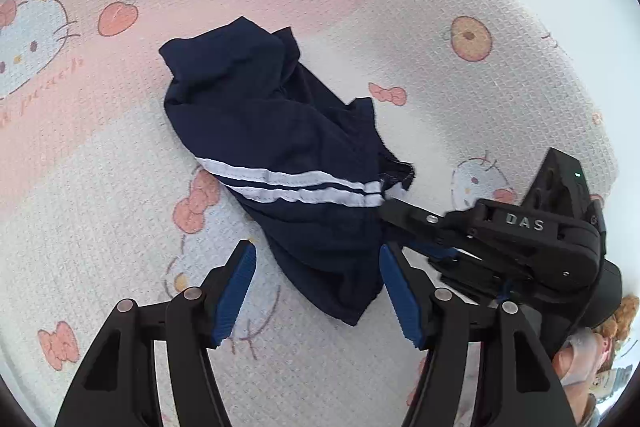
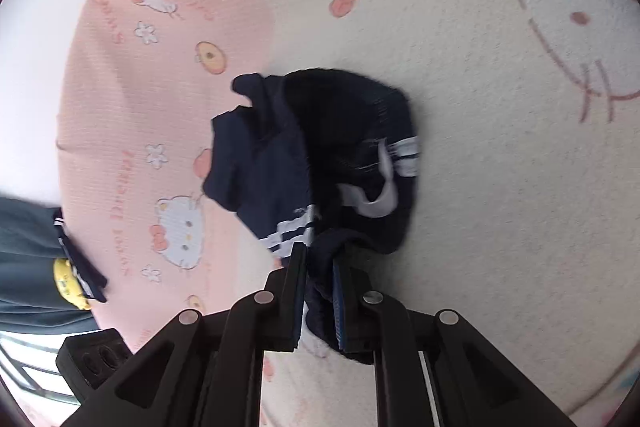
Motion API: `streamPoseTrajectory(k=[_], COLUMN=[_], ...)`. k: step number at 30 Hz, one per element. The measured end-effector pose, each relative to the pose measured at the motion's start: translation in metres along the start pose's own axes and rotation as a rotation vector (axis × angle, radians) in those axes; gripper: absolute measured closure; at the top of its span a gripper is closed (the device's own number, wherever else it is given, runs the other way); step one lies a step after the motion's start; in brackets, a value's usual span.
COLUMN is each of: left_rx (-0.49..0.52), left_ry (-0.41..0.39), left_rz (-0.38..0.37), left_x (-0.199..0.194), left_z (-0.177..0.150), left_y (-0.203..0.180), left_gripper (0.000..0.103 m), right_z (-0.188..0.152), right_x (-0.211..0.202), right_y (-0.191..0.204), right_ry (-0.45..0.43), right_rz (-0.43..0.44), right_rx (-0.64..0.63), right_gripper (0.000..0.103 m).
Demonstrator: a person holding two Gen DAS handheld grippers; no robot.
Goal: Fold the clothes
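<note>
Navy shorts (image 1: 280, 155) crumpled on cartoon-print sheet (image 1: 440, 27), ahead of left gripper (image 1: 318, 287), released. Right gripper (image 2: 320, 279) clenched on shorts' near edge.

Each tool is built of matte black plastic arms joined by round silver pivot pins. The left tool (image 1: 318, 287) carries ribbed blue pads (image 1: 234, 295) on the inner faces of its two fingers. The right tool (image 2: 320, 291) has the same black frame and blue pads, and seen from the left wrist its body bears raised letters "DAS", a small silver screw and a green light.
</note>
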State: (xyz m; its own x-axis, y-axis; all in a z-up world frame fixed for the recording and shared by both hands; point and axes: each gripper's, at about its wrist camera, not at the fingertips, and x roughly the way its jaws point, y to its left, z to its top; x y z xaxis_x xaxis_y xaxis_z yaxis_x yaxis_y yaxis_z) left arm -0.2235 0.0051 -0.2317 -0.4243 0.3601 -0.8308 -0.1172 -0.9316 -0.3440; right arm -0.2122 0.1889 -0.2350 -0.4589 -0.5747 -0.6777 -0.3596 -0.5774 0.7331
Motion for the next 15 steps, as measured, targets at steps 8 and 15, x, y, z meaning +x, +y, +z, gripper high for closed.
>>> streamPoseTrajectory(k=[8,15], left_rx=[-0.080,-0.169], left_ry=[0.032,0.034], left_rz=[0.019,0.045], left_x=[0.015,0.020], left_z=[0.015,0.040], left_y=[0.025,0.056], left_gripper=[0.041,0.041], right_z=[0.003,0.010], right_x=[0.003,-0.006], right_y=[-0.002,0.008], right_ry=[0.023,-0.073], right_rz=[0.010,0.007], right_rx=[0.001,-0.020], right_gripper=[0.091,0.040])
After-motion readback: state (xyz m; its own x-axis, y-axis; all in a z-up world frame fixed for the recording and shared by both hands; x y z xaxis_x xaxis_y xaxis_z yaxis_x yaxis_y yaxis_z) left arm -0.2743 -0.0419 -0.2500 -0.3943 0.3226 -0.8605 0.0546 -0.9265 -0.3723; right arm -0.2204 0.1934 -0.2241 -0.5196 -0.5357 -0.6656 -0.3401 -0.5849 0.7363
